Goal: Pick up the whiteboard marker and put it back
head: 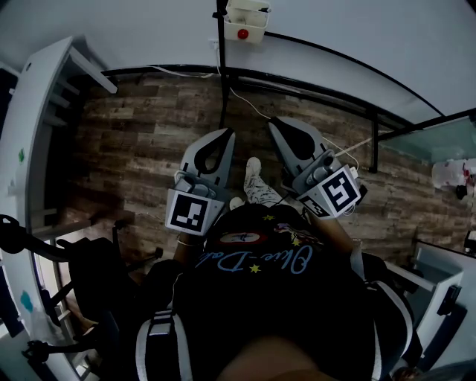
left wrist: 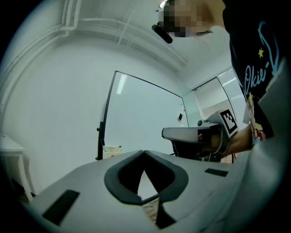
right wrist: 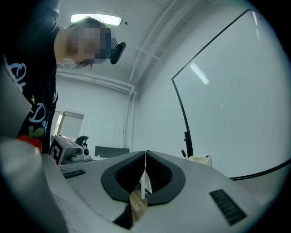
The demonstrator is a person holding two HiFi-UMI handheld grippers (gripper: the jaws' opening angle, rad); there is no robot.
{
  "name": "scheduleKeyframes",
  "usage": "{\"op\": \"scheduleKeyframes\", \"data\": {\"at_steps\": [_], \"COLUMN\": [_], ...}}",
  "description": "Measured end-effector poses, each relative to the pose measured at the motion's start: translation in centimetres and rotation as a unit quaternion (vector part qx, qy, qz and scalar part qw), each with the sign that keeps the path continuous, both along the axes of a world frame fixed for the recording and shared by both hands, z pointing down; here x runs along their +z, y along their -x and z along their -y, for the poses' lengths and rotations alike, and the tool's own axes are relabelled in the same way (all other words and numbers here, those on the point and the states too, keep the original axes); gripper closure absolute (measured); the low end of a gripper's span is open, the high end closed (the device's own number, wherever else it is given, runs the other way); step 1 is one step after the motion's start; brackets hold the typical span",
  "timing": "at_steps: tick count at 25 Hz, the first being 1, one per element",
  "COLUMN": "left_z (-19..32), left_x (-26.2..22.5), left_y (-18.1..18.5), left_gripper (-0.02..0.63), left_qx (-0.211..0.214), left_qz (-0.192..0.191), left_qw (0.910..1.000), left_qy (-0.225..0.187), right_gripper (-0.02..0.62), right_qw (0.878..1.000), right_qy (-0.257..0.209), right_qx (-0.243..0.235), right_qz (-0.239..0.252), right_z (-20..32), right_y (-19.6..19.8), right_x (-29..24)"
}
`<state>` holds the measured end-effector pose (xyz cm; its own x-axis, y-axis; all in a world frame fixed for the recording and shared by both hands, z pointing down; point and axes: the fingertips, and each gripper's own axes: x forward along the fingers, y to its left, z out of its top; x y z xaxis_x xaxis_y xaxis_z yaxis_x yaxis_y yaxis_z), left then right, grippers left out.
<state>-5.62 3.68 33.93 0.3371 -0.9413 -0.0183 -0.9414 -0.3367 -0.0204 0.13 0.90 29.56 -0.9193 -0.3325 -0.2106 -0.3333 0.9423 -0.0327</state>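
Head view looks steeply down the person's front to the wooden floor (head: 134, 141), with the whiteboard (head: 357, 37) standing along the far edge of it. Both claws are held close to the body and point toward the whiteboard. The left claw (head: 223, 135) and the right claw (head: 277, 123) sit side by side, well short of the board, with a shoe (head: 254, 178) showing between them. The left gripper view shows its jaw tips meeting with nothing pinched between them; only the whiteboard and a sliver of floor show through the hollow behind the tips. The right gripper view shows the same state: jaws pressed together and empty, with a pale upright seen through the slit that belongs to the background, not to the grip. A small white box (head: 247, 21) hangs on the whiteboard's upright frame post, and a red spot (head: 242, 33) shows on its front. The whiteboard marker itself cannot be made out in any view. If it is nearby, that box on the whiteboard is its likeliest home, but the pictures are too small to confirm it. As for progress, neither claw carries the marker and neither is near the whiteboard. This is therefore either the stance before any pick-up or the one after the marker is already back in place, and these pictures alone do not settle which. If the work is still ahead, all of it remains: reaching to the whiteboard, opening a claw, taking the marker and returning it.
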Motion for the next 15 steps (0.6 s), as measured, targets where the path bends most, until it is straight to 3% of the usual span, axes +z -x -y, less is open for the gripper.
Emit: {"op": "scheduleKeyframes", "data": {"at_steps": [9,15], "left_z": [1.5,3.5], "left_x": [0.0,-0.4], "left_y": [2.2,2.5], "left_gripper": [0.617,0.617], "left_qx": [-0.035,-0.034], "left_qz": [0.017,0.029], "left_qw": [0.9992,0.999], "left_qy": [0.007,0.005], "right_gripper": [0.568,0.568], "right_qw": [0.999,0.999], "right_qy": [0.003,0.006], "right_qx": [-0.025,-0.027], "right_qz": [0.021,0.029], "right_z": [2.4,4.5], "right_y": [2.0,2.5], "right_x": [-0.2,-0.2]}}
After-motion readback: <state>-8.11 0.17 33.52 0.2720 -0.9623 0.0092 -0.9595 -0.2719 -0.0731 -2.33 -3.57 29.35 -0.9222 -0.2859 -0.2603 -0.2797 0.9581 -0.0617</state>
